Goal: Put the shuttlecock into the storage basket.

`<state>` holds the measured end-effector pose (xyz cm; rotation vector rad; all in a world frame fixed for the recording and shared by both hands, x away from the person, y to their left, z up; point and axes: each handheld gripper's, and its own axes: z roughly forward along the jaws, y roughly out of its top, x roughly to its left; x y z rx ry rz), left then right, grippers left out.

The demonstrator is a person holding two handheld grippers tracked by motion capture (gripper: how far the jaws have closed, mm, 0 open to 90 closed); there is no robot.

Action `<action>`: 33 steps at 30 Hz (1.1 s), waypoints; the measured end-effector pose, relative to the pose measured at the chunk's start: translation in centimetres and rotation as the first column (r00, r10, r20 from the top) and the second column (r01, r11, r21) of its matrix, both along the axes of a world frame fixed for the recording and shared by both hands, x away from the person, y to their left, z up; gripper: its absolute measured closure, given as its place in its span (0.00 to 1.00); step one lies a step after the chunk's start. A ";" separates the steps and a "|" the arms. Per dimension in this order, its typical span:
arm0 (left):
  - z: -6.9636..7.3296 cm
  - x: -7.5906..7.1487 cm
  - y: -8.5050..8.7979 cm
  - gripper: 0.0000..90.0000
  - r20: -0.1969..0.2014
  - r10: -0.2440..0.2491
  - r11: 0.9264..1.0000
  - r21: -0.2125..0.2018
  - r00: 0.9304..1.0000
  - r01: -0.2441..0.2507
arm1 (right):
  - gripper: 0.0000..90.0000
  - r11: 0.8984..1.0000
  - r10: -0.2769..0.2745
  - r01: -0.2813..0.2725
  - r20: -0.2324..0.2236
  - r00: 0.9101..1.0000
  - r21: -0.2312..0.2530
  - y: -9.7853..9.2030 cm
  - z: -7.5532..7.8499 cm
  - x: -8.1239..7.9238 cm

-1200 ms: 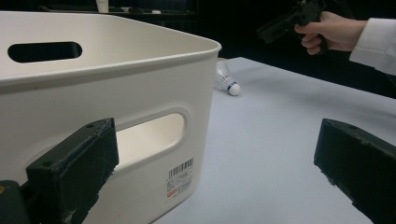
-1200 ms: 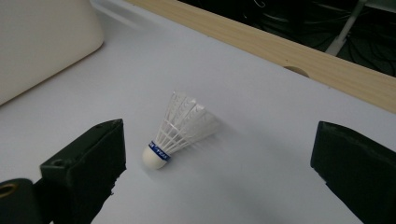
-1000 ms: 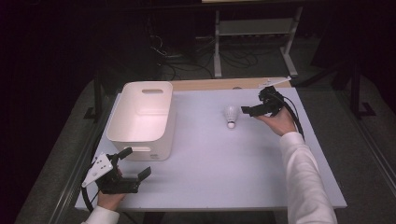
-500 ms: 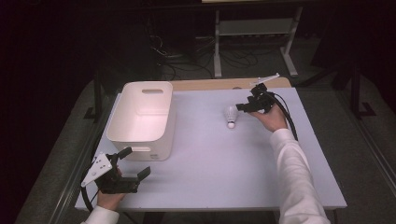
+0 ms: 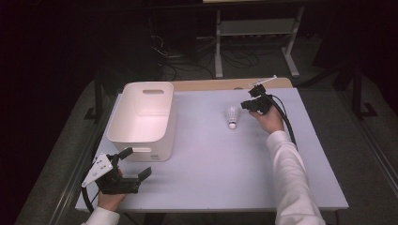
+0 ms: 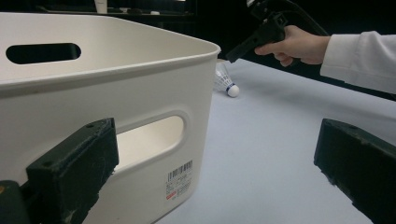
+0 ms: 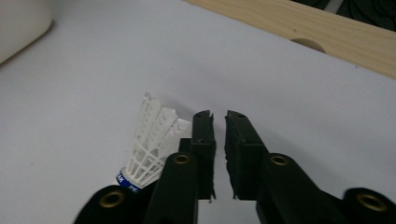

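Observation:
A white shuttlecock (image 5: pixel 232 116) (image 7: pixel 152 144) (image 6: pixel 227 84) with a blue band lies on its side on the white table (image 5: pixel 211 159), at the far right. My right gripper (image 5: pixel 245 105) (image 7: pixel 218 116) (image 6: pixel 233 55) is just to its right, low over the table. Its jaws have just been closing and now stand shut with only a thin slit and nothing between them; the shuttlecock lies outside the left jaw. My left gripper (image 5: pixel 138 161) (image 6: pixel 215 140) rests open at the near left, facing the near wall of a white bin (image 5: pixel 155 150) (image 6: pixel 116 93).
The bin has handle slots and a barcode label on its near wall, and its inside looks bare. A wooden board (image 5: pixel 220 84) (image 7: pixel 299 28) runs along the table's far edge. A metal rack (image 5: pixel 253 28) and cables stand on the dark floor beyond.
My right gripper has moved left and slightly down toward the shuttlecock, and its jaws have gone from wide apart to shut. The left gripper has kept still.

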<state>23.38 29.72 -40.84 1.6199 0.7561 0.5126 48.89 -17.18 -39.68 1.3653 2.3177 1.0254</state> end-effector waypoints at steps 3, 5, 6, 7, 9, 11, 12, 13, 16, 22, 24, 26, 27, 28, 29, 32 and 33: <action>0.0 0.1 0.0 0.00 0.003 -0.001 1.000 -0.001 1.000 0.001 | 0.98 1.000 -0.027 0.027 -0.021 0.999 -0.008 0.3 -0.4 0.4; 0.0 0.1 0.1 0.00 0.003 -0.001 1.000 0.000 1.000 0.001 | 0.98 0.999 -0.042 0.042 -0.037 0.998 0.001 0.4 -0.6 0.7; 0.0 0.1 0.1 0.00 0.002 -0.001 1.000 0.000 1.000 0.001 | 0.98 0.999 -0.054 0.054 -0.042 0.998 0.001 0.5 -0.6 0.8; 0.0 0.1 0.1 0.00 0.005 -0.002 1.000 0.005 1.000 0.002 | 0.98 0.998 -0.061 0.061 -0.041 0.997 0.000 0.5 -0.7 1.0; 0.0 0.1 0.1 0.00 0.008 -0.001 1.000 0.005 1.000 0.001 | 0.98 0.997 -0.074 0.075 -0.060 0.995 0.005 0.6 -0.9 1.3; 0.0 0.0 0.1 0.00 0.007 0.001 1.000 -0.008 1.000 -0.001 | 0.98 0.996 -0.085 0.085 -0.072 0.994 0.000 0.8 -1.1 1.5; 0.0 0.0 0.1 0.00 0.006 0.001 1.000 -0.008 1.000 -0.001 | 0.98 0.996 -0.086 0.086 -0.075 0.993 0.000 0.8 -1.2 1.6; 0.0 0.0 0.1 0.00 0.007 0.000 1.000 -0.007 1.000 0.000 | 0.98 0.995 -0.097 0.097 -0.089 0.991 0.001 0.9 -1.3 1.7; 0.0 0.1 0.2 0.00 0.008 -0.004 1.000 0.009 1.000 0.004 | 0.98 0.994 -0.105 0.107 -0.123 0.987 0.010 1.1 -1.8 2.0; 0.0 0.1 0.1 0.00 0.004 -0.006 1.000 0.001 1.000 0.006 | 0.98 0.990 -0.106 0.121 -0.182 0.977 0.076 1.0 -2.8 2.5; 0.0 0.1 0.0 0.00 0.002 -0.006 1.000 -0.003 1.000 0.006 | 0.98 0.991 -0.095 0.111 -0.186 0.978 0.080 1.3 -3.0 2.6; 0.0 0.2 0.0 0.00 0.003 -0.007 1.000 -0.004 1.000 0.007 | 0.98 0.991 -0.084 0.101 -0.189 0.978 0.085 1.5 -3.2 2.6; 0.0 0.2 0.0 0.00 0.002 -0.007 1.000 -0.004 1.000 0.007 | 0.98 0.992 -0.077 0.095 -0.188 0.979 0.088 1.7 -3.3 2.6; 0.0 0.2 0.0 0.00 0.002 -0.008 1.000 -0.004 1.000 0.008 | 0.98 0.992 -0.071 0.089 -0.192 0.979 0.090 1.8 -3.3 2.5; 0.0 0.2 0.0 0.00 0.002 -0.008 1.000 -0.004 1.000 0.008 | 0.98 0.993 -0.060 0.079 -0.192 0.980 0.092 2.0 -3.4 2.5; -0.1 0.2 0.0 0.00 0.001 -0.008 1.000 -0.007 1.000 0.008 | 0.98 0.994 -0.026 0.046 -0.198 0.980 0.099 2.6 -3.6 2.5; 0.0 0.1 0.0 0.00 0.002 -0.007 1.000 -0.004 1.000 0.007 | 0.98 0.994 -0.022 0.042 -0.195 0.981 0.098 2.8 -3.7 2.4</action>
